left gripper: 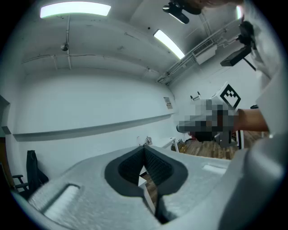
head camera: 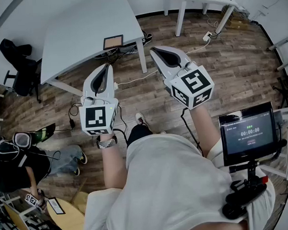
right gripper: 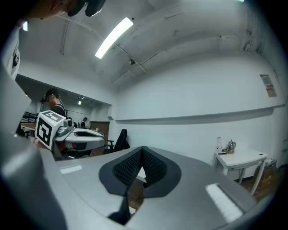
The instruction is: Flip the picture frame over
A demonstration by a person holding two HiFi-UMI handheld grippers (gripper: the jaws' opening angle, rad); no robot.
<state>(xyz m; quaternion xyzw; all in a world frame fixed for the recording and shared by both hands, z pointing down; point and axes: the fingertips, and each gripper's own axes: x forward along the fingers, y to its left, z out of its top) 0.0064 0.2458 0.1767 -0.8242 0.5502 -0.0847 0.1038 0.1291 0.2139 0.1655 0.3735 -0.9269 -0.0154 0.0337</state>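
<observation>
Much of the head view is wooden floor (head camera: 227, 65), with a white table (head camera: 78, 29) standing at upper left. Both claws hang level in the air, short of the table. The left gripper (head camera: 105, 66) and the right gripper (head camera: 154, 50) each have their jaws pressed together on nothing. The small picture frame (head camera: 112, 42) lies flat near the table's closest edge, with a brownish side up, possibly its backing.

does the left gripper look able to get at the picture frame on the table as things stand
Probably yes, after a step closer: the picture frame lies alone and uncovered near the edge of the table, but the left gripper hangs short of it, jaws shut.
</observation>
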